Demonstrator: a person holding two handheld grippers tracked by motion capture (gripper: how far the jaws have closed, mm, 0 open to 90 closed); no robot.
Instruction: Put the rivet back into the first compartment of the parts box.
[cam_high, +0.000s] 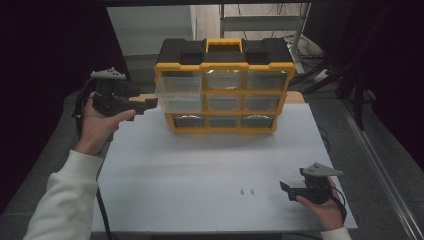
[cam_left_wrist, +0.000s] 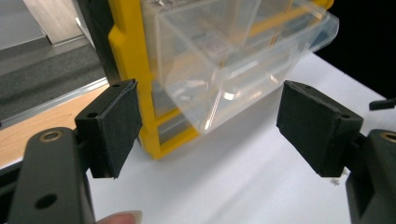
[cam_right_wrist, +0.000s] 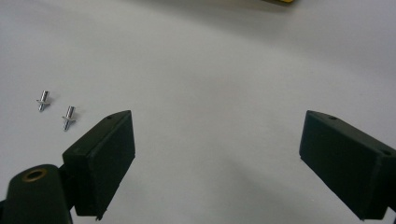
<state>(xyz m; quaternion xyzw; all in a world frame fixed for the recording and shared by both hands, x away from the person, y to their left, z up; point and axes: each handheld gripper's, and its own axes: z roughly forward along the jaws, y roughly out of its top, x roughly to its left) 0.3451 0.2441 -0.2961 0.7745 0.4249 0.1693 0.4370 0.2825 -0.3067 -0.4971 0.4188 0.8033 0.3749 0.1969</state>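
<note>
Two small metal pins (cam_high: 247, 191) are lying side by side on the white tabletop (cam_high: 200, 165), near edge, right of centre. The right tongs (cam_high: 290, 190) are resting low on the tabletop just to the right of them, jaws standing wide apart and holding nothing. In the right gripper view the pins (cam_right_wrist: 56, 110) are sitting beyond and outside the left jaw, not between the jaws; each pin's long axis is running roughly near-to-far, heads toward the far side as far as can be told.

The left tongs (cam_high: 150, 103) are hovering at the far left, jaws also apart and empty, pointing at the clear drawer (cam_high: 177, 88) that is standing pulled out of the top-left slot of the yellow and black organizer (cam_high: 225, 90). In the left gripper view the drawer (cam_left_wrist: 233, 60) is sitting ahead of the jaws and between their lines, apart from both pads.

Judgement: the right hand is much the nearer to the pins; the left is well apart from them. The coming pick is turning on a sideways shift of the right tongs leftward, so that one pin falls between the jaws, closing across its thin shaft. The open drawer is looking like the likely destination.
</note>
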